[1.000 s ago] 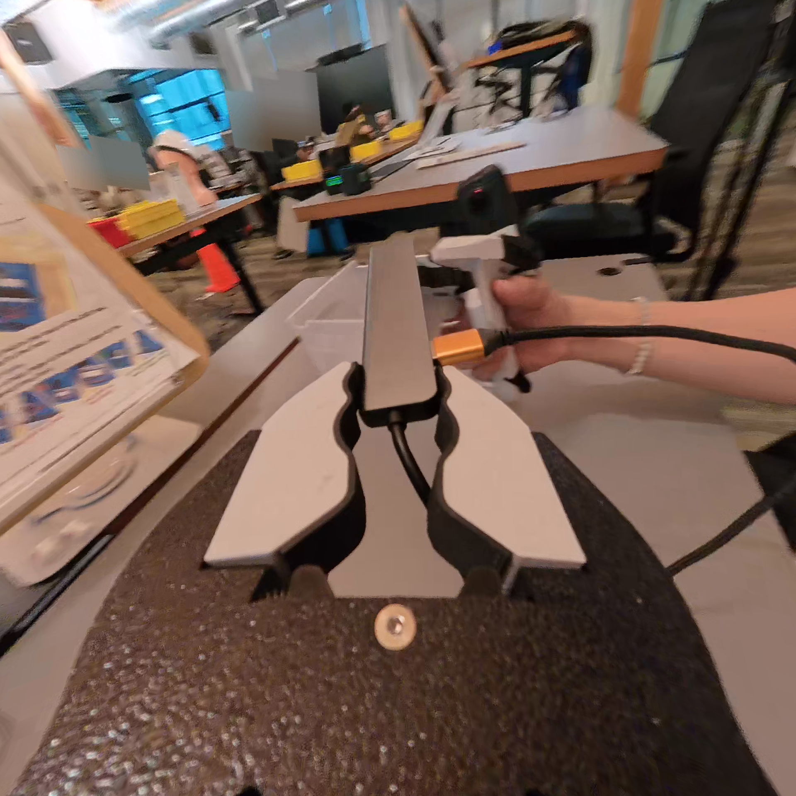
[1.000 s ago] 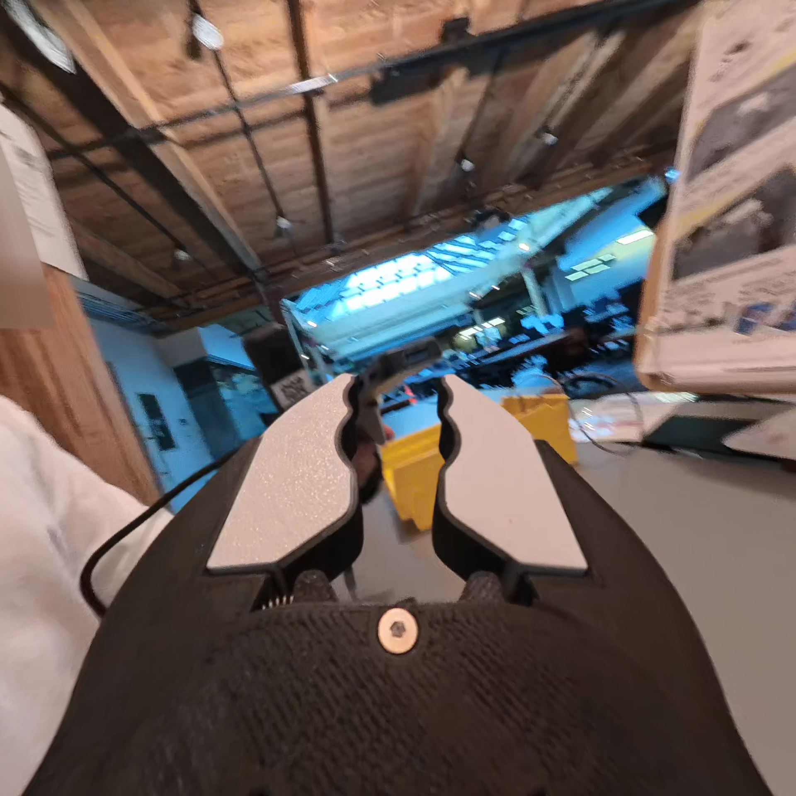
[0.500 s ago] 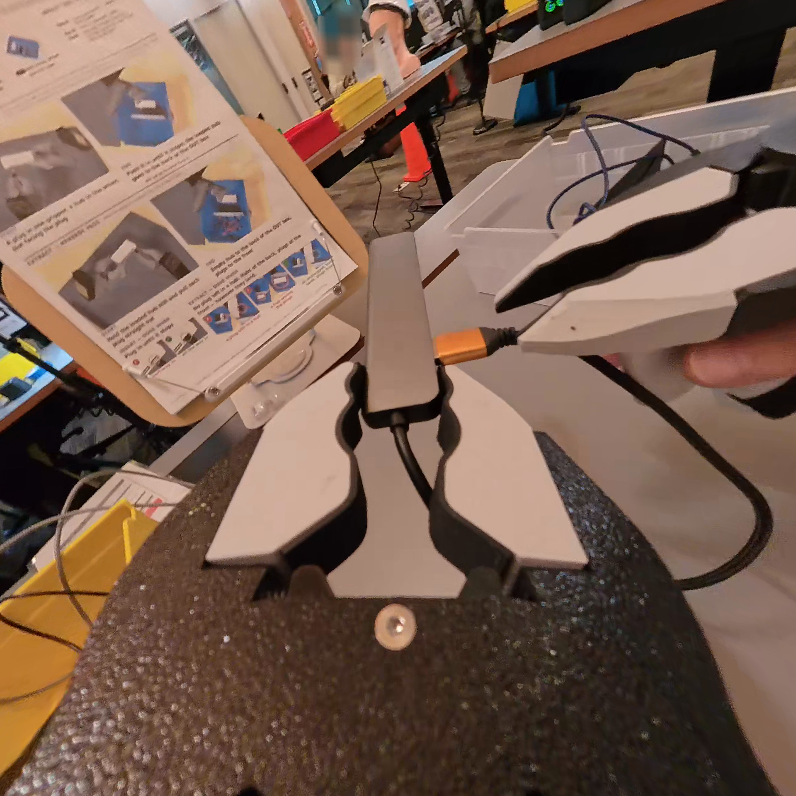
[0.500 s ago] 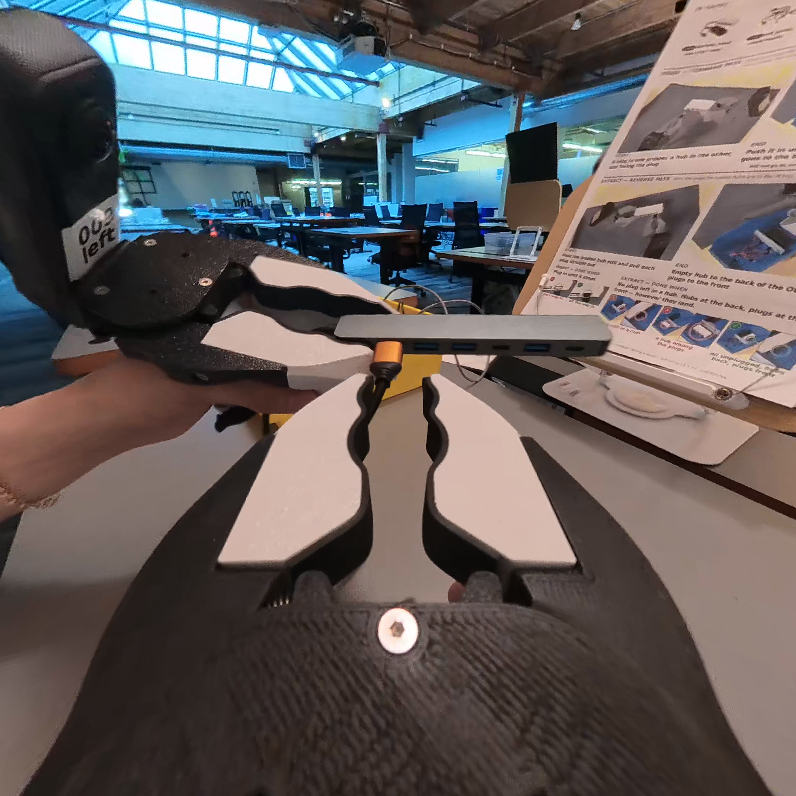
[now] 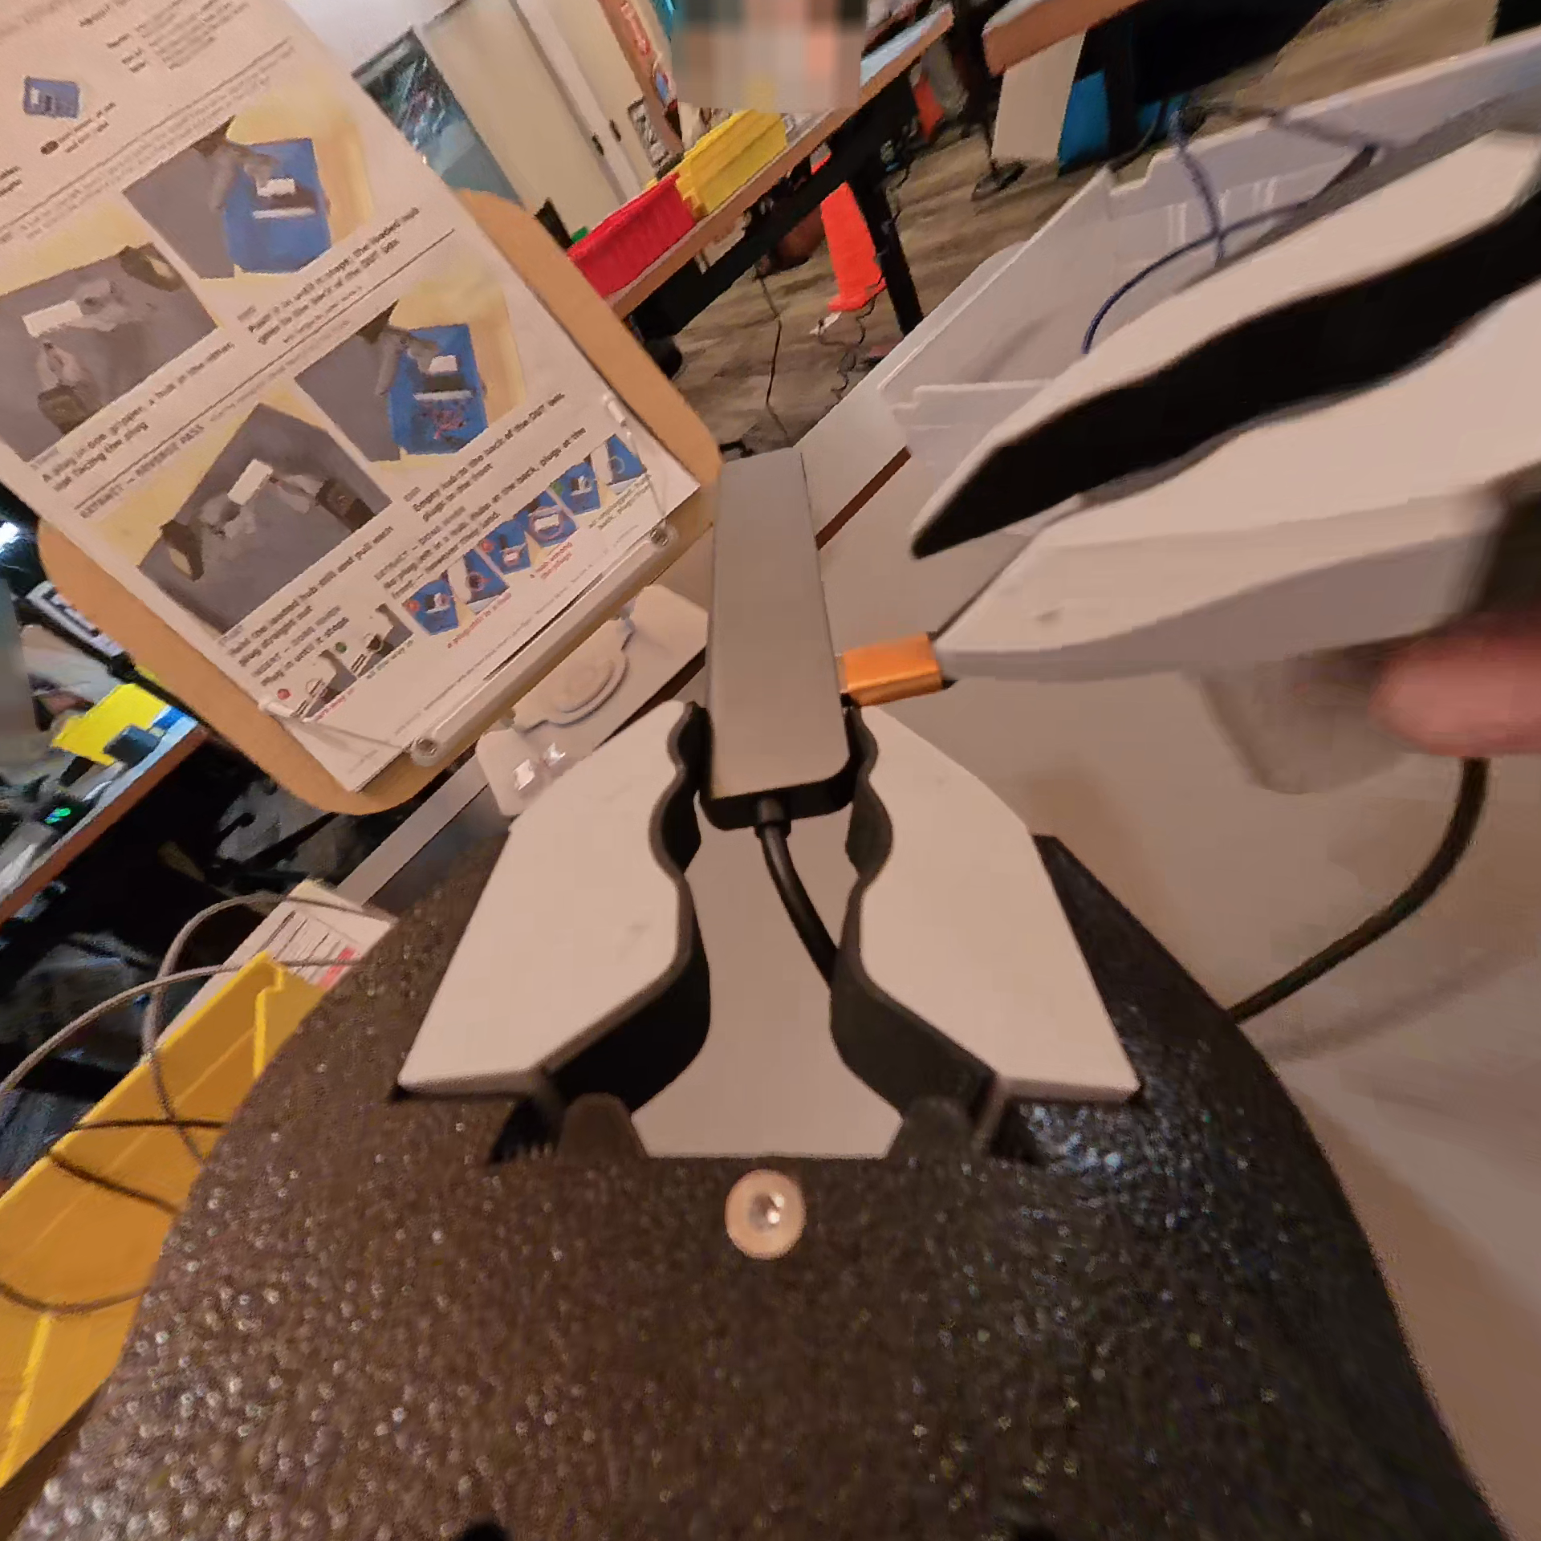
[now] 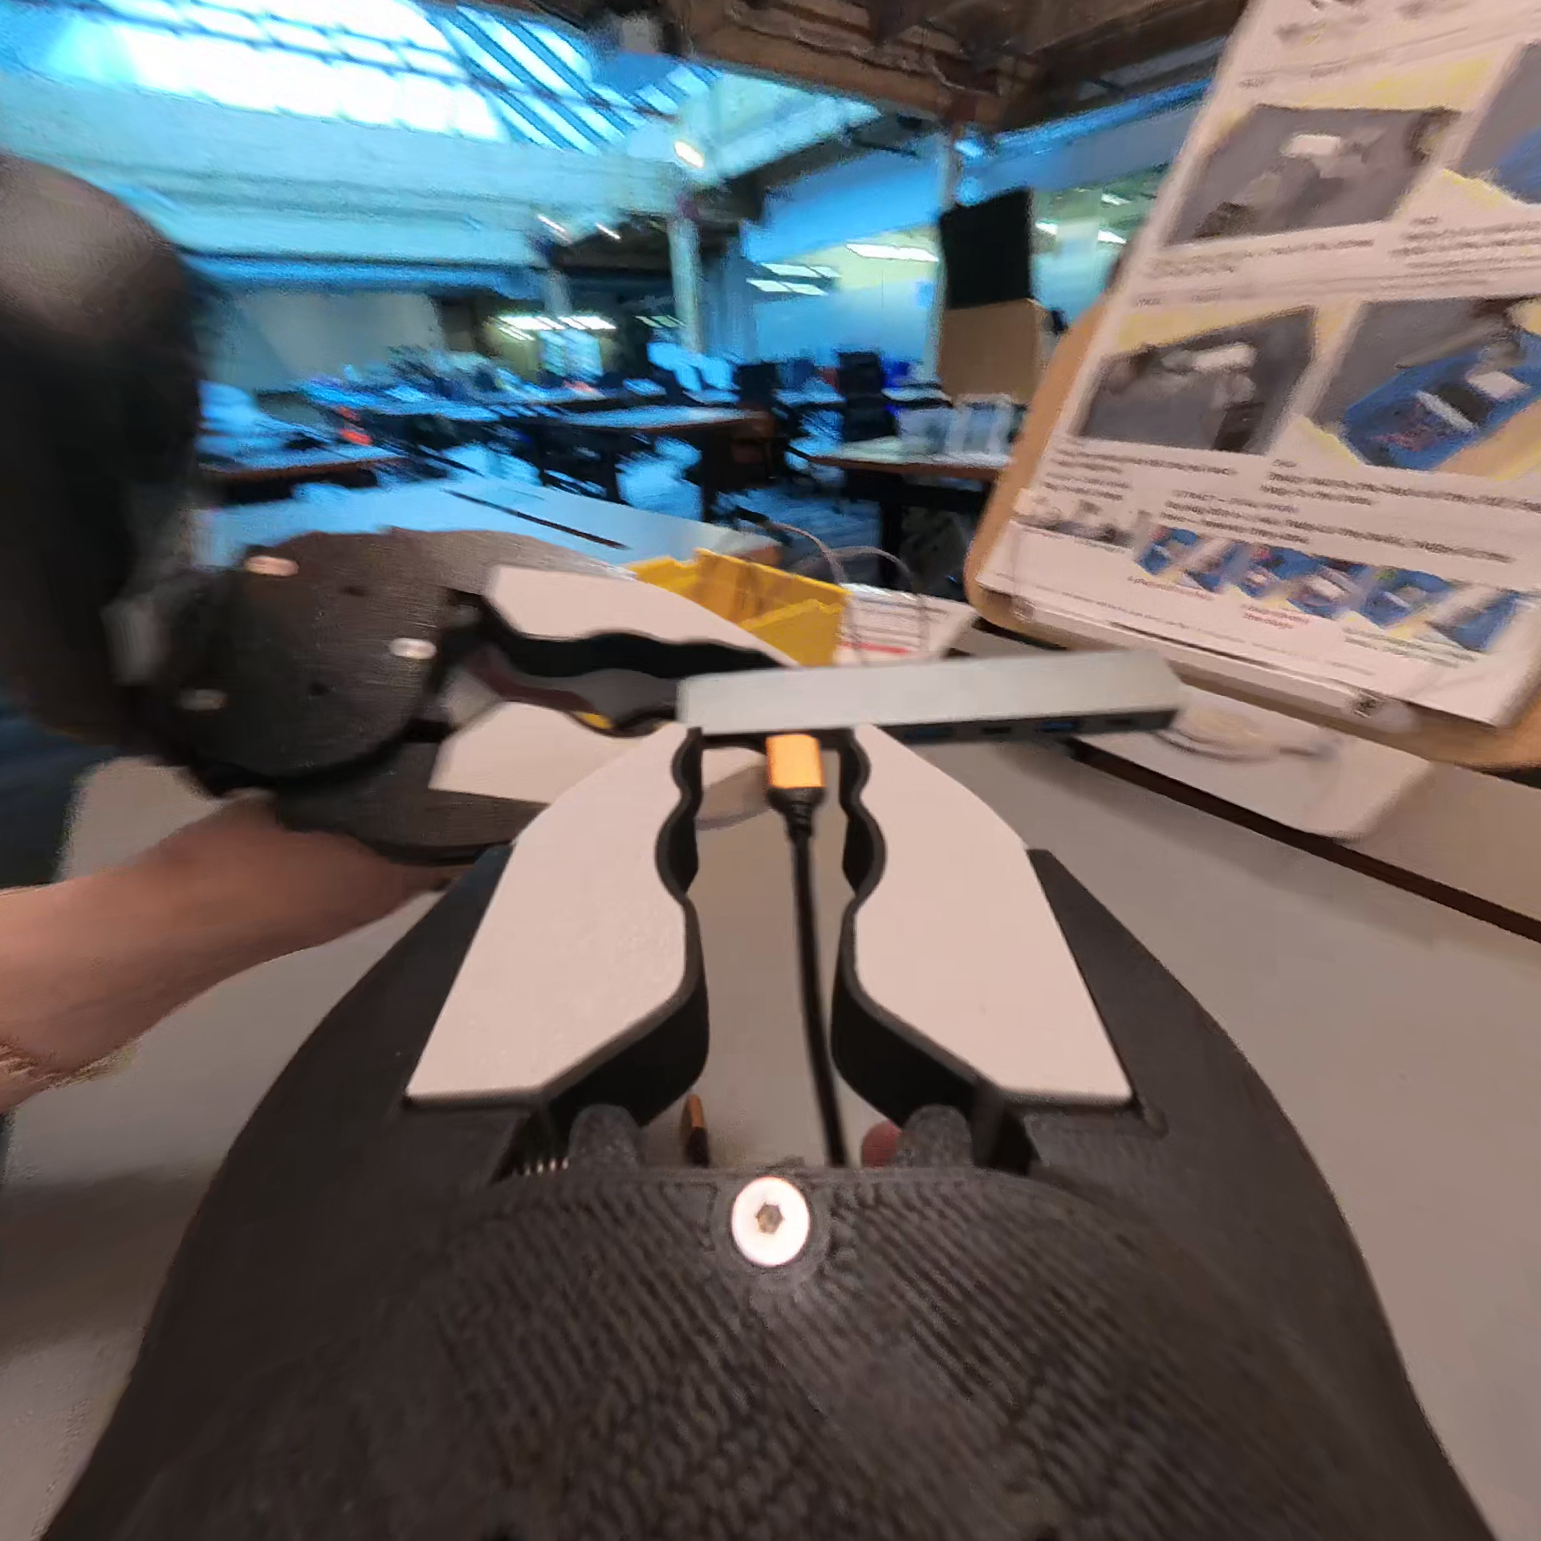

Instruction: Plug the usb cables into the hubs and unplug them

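Left tool [image 5: 771, 734] level, clamping hub [image 5: 769, 617]; right tool [image 6: 771, 775] spread around orange plug [image 6: 794, 763], not gripping.

Slim grey hub [image 5: 769, 634] held level, orange-ended cable [image 5: 888, 674] plugged in

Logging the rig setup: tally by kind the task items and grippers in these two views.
Hubs: 1, the grey hub, held in the left gripper.
USB cables: 1, with an orange plug seated in the hub's side.
Grippers: 2, the left, and the right gripper, jaws either side of the plug but not touching it.
Total: 4
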Motion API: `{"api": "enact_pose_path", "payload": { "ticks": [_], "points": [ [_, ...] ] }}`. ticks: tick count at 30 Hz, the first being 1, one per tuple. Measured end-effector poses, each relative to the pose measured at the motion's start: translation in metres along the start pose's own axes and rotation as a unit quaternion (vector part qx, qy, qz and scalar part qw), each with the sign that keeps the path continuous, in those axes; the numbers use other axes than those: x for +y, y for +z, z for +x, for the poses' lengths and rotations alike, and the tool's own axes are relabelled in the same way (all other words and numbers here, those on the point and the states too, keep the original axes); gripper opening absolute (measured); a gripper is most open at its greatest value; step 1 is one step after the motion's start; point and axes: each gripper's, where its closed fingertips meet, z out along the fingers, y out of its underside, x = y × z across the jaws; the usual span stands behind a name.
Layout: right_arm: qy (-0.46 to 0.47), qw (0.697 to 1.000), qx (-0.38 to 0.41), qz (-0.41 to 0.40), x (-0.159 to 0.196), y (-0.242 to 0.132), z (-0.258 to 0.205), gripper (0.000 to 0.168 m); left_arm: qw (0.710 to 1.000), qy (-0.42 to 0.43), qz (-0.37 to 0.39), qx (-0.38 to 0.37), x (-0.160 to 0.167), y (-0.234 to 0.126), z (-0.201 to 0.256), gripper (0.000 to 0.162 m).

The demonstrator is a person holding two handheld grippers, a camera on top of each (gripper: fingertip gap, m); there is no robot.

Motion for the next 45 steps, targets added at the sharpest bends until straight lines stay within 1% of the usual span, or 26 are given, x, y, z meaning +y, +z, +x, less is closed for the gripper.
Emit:
{"api": "enact_pose_path", "payload": {
  "ticks": [1,3,5,8,15,18,22,25,27,29,31,32,33,34,37,39,40,42,43,45],
  "points": [
    [-0.012,1.0,0.022,-0.014,0.006,0.002,0.007,0.029,1.0,-0.01,0.01,0.005,-0.004,0.0,0.003,0.032],
    [-0.019,0.999,0.018,-0.027,0.016,0.003,0.009,0.021,0.999,-0.029,0.017,0.011,-0.008,-0.001,0.006,0.032],
    [-0.002,1.0,0.007,-0.007,0.015,0.003,0.007,0.016,0.999,-0.042,0.02,0.014,-0.009,0.0,0.007,0.032],
    [0.007,1.0,0.005,0.003,0.016,0.003,0.007,0.015,0.998,-0.061,0.023,0.022,-0.007,0.0,0.008,0.031],
    [-0.068,0.995,0.051,0.044,0.009,0.002,0.007,0.015,0.997,-0.07,0.037,0.024,-0.012,0.0,0.008,0.032],
    [-0.078,0.993,0.071,0.049,0.009,0.001,0.008,0.015,0.997,-0.066,0.032,0.02,-0.012,0.0,0.008,0.032],
    [-0.045,0.997,0.064,0.025,0.014,0.003,0.007,0.014,0.996,-0.086,0.022,0.026,-0.005,0.001,0.01,0.031],
    [-0.071,0.995,0.075,-0.002,0.018,0.005,0.005,0.014,0.993,-0.109,0.016,0.039,0.0,0.003,0.011,0.031],
    [-0.094,0.992,0.079,-0.015,0.018,0.004,0.007,0.014,0.992,-0.123,0.01,0.02,0.006,0.004,0.004,0.031],
    [-0.048,0.992,0.116,0.018,0.007,-0.011,0.029,0.014,0.991,-0.134,-0.013,-0.016,0.024,0.001,-0.018,0.031],
    [-0.003,0.997,0.08,-0.002,0.013,-0.02,0.039,0.014,0.987,-0.158,-0.008,-0.015,0.03,-0.008,-0.033,0.031],
    [-0.003,0.998,0.06,0.008,0.01,-0.025,0.038,0.014,0.988,-0.149,-0.015,-0.022,0.034,-0.011,-0.039,0.031],
    [-0.01,0.998,0.055,0.004,0.008,-0.032,0.04,0.014,0.989,-0.142,-0.019,-0.029,0.037,-0.015,-0.046,0.031],
    [-0.024,0.998,0.066,0.003,0.003,-0.041,0.047,0.014,0.988,-0.148,-0.017,-0.033,0.038,-0.018,-0.051,0.031],
    [-0.032,0.993,0.082,0.076,-0.042,-0.078,0.075,0.014,0.986,-0.165,-0.008,-0.032,0.039,-0.028,-0.062,0.031],
    [-0.058,0.991,0.08,0.09,-0.066,-0.101,0.097,0.014,0.985,-0.173,-0.008,-0.024,0.041,-0.03,-0.063,0.031],
    [-0.08,0.988,0.096,0.091,-0.075,-0.113,0.111,0.015,0.985,-0.173,-0.01,-0.022,0.043,-0.03,-0.062,0.031],
    [-0.12,0.984,0.091,0.096,-0.089,-0.131,0.126,0.015,0.985,-0.169,-0.013,-0.016,0.044,-0.029,-0.059,0.031],
    [-0.129,0.981,0.102,0.103,-0.095,-0.14,0.136,0.014,0.985,-0.171,-0.011,-0.014,0.043,-0.029,-0.058,0.031],
    [-0.133,0.979,0.09,0.126,-0.099,-0.153,0.149,0.015,0.984,-0.179,-0.006,-0.008,0.042,-0.028,-0.055,0.031]
  ]
}}
